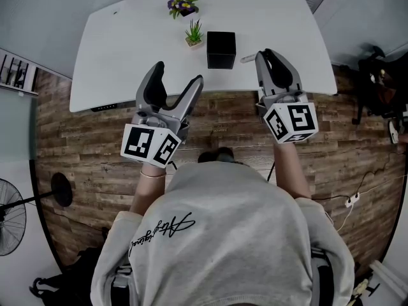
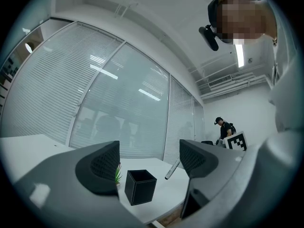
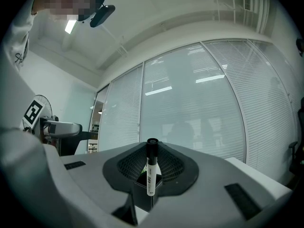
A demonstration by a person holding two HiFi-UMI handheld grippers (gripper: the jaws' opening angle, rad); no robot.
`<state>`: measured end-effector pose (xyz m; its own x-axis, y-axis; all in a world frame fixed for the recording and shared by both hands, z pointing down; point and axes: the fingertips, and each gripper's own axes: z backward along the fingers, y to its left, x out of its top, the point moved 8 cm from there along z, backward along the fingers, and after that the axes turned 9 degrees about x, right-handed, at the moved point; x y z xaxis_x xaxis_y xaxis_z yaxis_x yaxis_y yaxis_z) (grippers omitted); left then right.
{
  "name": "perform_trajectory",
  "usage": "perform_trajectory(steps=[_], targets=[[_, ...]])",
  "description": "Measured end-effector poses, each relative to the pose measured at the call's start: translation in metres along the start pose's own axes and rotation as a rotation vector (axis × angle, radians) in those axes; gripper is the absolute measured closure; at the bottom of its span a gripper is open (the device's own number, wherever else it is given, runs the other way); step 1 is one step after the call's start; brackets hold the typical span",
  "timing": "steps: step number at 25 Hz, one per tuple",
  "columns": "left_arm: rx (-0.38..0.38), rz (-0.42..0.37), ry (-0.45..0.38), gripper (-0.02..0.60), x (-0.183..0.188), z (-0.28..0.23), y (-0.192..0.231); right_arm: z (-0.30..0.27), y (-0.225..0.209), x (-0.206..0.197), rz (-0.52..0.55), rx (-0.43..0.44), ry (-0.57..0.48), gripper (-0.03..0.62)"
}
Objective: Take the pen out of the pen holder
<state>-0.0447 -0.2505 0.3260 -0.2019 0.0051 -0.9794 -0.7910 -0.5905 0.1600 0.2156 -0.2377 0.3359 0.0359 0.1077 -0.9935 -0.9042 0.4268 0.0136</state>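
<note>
A black cube-shaped pen holder (image 1: 221,50) stands on the white table (image 1: 127,50); it also shows in the left gripper view (image 2: 140,186). My right gripper (image 1: 264,56) is just right of the holder, shut on a white marker pen with a black cap (image 1: 247,58). In the right gripper view the pen (image 3: 151,175) stands upright, pinched between the jaws of the right gripper (image 3: 151,161), with the holder (image 3: 141,196) behind and below it. The left gripper (image 1: 179,73) hovers over the table's near edge, open and empty (image 2: 149,160). The pen (image 2: 172,170) appears beyond it, clear of the holder.
Just left of the holder sits a small green plant (image 1: 194,34), and a purple-flowered plant (image 1: 182,4) stands farther back. The floor is wooden, with a fan (image 1: 9,217) at the lower left. Another person (image 2: 224,127) stands far off by the glass wall.
</note>
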Motion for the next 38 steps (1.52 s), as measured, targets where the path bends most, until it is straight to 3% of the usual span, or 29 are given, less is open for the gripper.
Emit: perform_trajectory(steps=[21,23,29,38], targets=[[0.042,-0.023,0.011,0.333,-0.004,-0.005,0.007,-0.004,-0.002,0.002,-0.007,0.001,-0.019,0.528],[0.052,-0.025,0.012,0.382,-0.004,-0.006,0.008,-0.005,-0.003,0.001,-0.010,0.004,-0.017,0.528],[0.076,-0.025,0.016,0.385,-0.005,-0.007,0.010,-0.005,-0.005,0.001,-0.014,0.004,-0.019,0.528],[0.110,-0.028,0.026,0.448,-0.007,-0.009,0.012,-0.006,-0.006,0.001,-0.015,0.010,-0.023,0.528]])
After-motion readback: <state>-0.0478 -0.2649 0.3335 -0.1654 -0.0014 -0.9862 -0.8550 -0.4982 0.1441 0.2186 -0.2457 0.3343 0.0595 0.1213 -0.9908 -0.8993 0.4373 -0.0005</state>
